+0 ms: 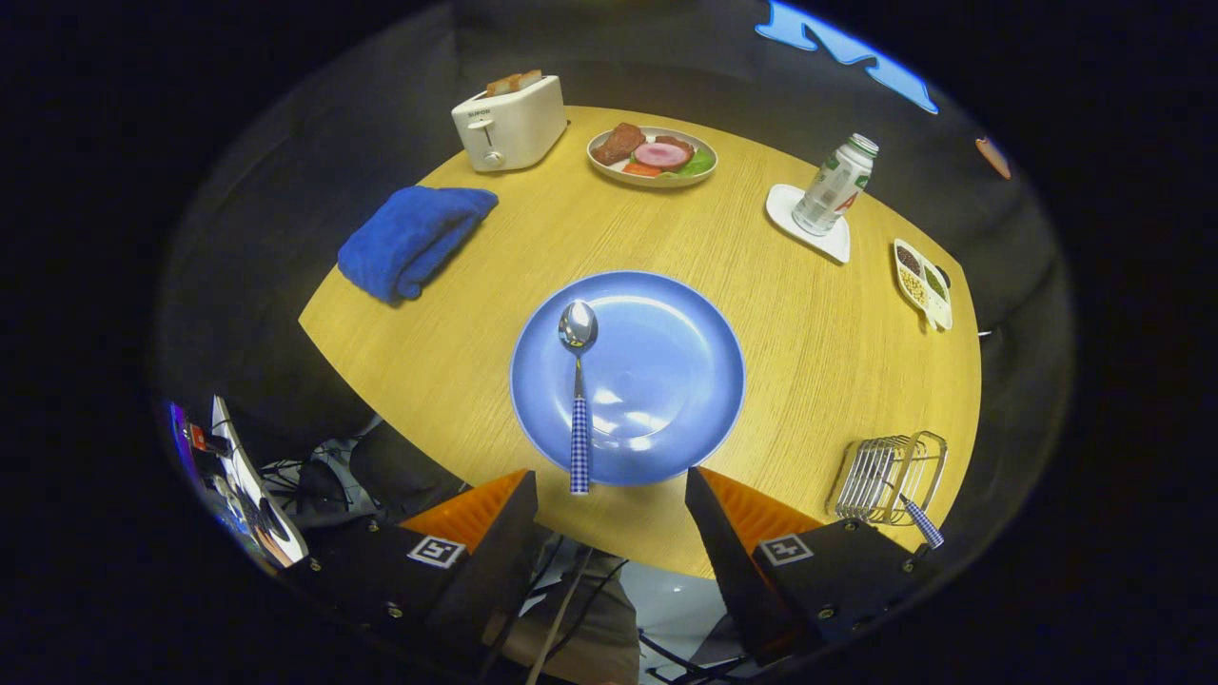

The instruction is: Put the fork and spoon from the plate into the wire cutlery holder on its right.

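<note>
A blue plate (666, 371) lies on the round wooden table just ahead of my fingers. A spoon (578, 400) with a checked blue-and-white handle rests on the plate's left part, bowl away from me, handle end over the near rim. To the right of the plate stands the wire cutlery holder (890, 479), with a checked handle, likely the fork (921, 523), sticking out of it toward me. My gripper (611, 480) hovers above the table's near edge, open, with nothing between its fingers; the spoon's handle end lies just inside the left finger.
A folded blue towel (414, 240) lies far left, a white toaster (509, 124) behind it. A plate of food (653, 155) sits at the back, a bottle (835, 185) on a white coaster to the right, and a small divided dish (923, 283) near the right edge.
</note>
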